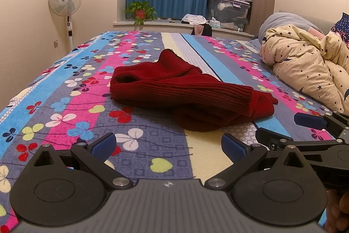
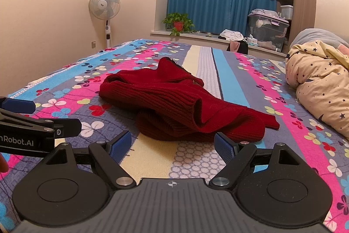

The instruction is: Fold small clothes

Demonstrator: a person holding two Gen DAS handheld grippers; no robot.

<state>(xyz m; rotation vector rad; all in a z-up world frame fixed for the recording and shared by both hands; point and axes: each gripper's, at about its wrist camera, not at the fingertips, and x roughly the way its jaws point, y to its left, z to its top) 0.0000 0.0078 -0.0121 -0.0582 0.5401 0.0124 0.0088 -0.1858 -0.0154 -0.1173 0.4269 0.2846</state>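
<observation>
1. Red knit sweater (image 1: pixel 185 88) lies crumpled mid-bed (image 1: pixel 65 106) — untouched.
2. Left gripper (image 1: pixel 168 145) — jaws apart, holding nothing.
3. Right gripper (image 2: pixel 173 144) hovers near the sweater's edge, jaws apart.

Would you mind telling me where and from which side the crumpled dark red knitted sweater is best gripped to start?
I would probably take the dark red knitted sweater by the ribbed sleeve cuff lying loose at its right end, coming in low from the near side with the right gripper, jaws open. That end lies flat and free of the heaped middle.
</observation>
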